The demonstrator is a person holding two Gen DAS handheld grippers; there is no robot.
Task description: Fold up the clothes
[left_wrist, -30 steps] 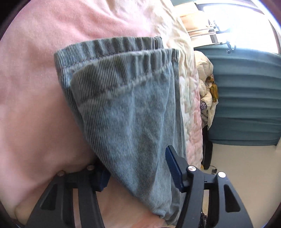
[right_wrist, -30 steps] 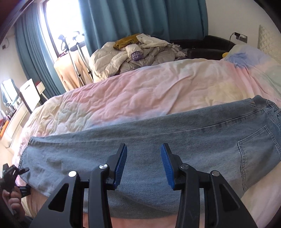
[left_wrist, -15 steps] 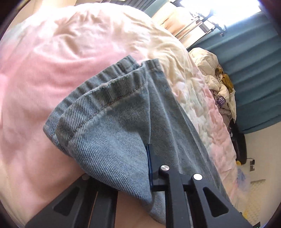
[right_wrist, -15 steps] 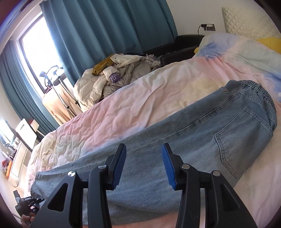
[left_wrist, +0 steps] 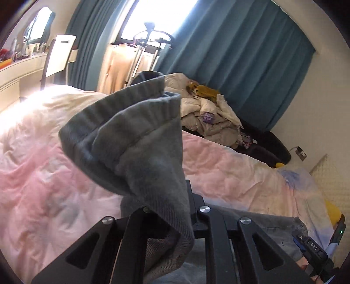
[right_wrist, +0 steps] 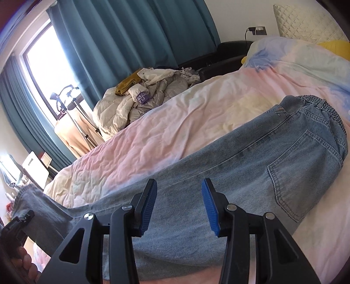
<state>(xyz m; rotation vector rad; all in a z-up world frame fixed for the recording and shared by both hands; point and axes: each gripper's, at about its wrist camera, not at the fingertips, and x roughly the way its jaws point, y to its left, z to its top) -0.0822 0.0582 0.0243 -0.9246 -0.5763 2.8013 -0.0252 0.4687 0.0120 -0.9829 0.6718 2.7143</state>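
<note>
Light blue jeans (right_wrist: 251, 166) lie lengthwise on the pink and cream bedspread (right_wrist: 175, 122), waistband and back pocket at the right. My left gripper (left_wrist: 175, 205) is shut on the leg hems (left_wrist: 131, 131) and holds them lifted off the bed, the cloth draping over its fingers. In the right wrist view the same raised leg end (right_wrist: 37, 203) shows at far left beside the left gripper (right_wrist: 17, 225). My right gripper (right_wrist: 177, 203) hovers open over the thigh area, nothing between its blue pads.
A heap of pale clothes (right_wrist: 144, 96) lies on a dark sofa beyond the bed. Teal curtains (left_wrist: 240, 54) and a bright window stand behind, with a garment steamer (left_wrist: 148, 39). A quilted headboard (right_wrist: 306, 19) and yellow pillow (right_wrist: 336, 48) are at right.
My left gripper closed on the leg hems and raised them off the bed, swinging toward the waist end. The right gripper stayed open above the jeans, drifting slightly toward the waistband.
</note>
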